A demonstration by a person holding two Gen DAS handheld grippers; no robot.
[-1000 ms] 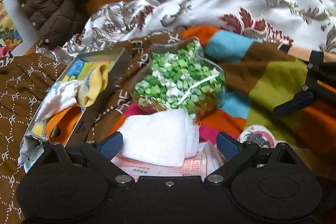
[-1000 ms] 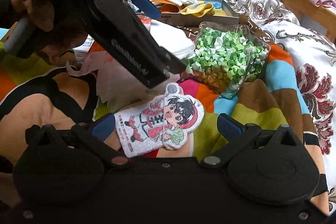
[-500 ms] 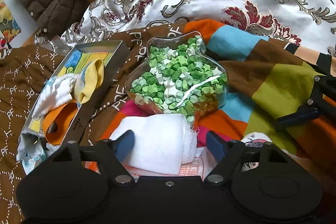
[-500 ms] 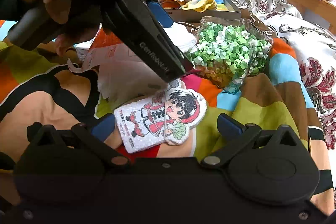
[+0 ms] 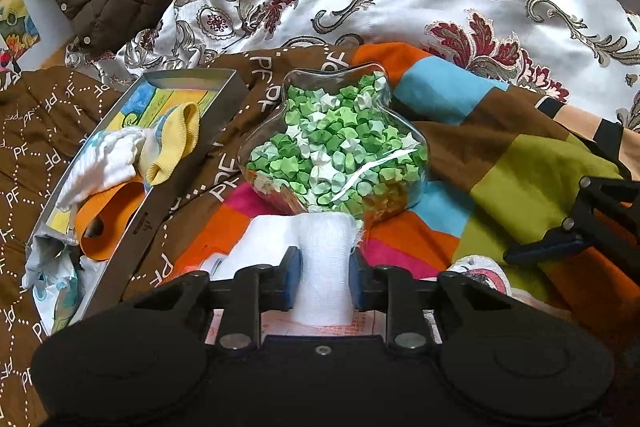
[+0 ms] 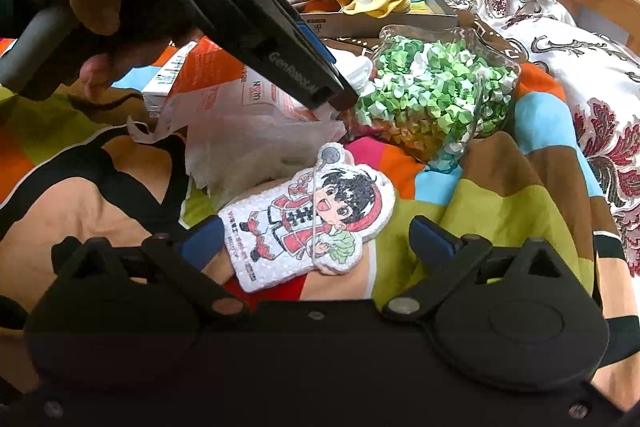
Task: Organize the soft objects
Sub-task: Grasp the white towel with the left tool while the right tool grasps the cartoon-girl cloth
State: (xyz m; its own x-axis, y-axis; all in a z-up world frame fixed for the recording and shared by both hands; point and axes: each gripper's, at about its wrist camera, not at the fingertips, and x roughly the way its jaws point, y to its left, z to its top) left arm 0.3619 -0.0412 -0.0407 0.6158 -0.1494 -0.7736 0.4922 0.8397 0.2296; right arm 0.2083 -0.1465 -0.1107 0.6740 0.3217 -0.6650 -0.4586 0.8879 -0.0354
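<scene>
Closing on the white gauze roll (image 5: pixel 324 263), the left gripper (image 5: pixel 323 277) has its blue pads touching both sides of the roll, which lies on torn paper packaging (image 6: pixel 256 123) over the patchwork blanket (image 5: pixel 528 179). Just behind the roll stands a clear jar of green paper stars (image 5: pixel 340 151). To the left, a metal tray (image 5: pixel 188 183) holds small socks (image 5: pixel 176 143). The right gripper (image 6: pixel 316 241) has its jaws wide apart and closing slightly, with the cartoon plush figure (image 6: pixel 316 223) lying on the blanket between them, not pressed by either pad.
</scene>
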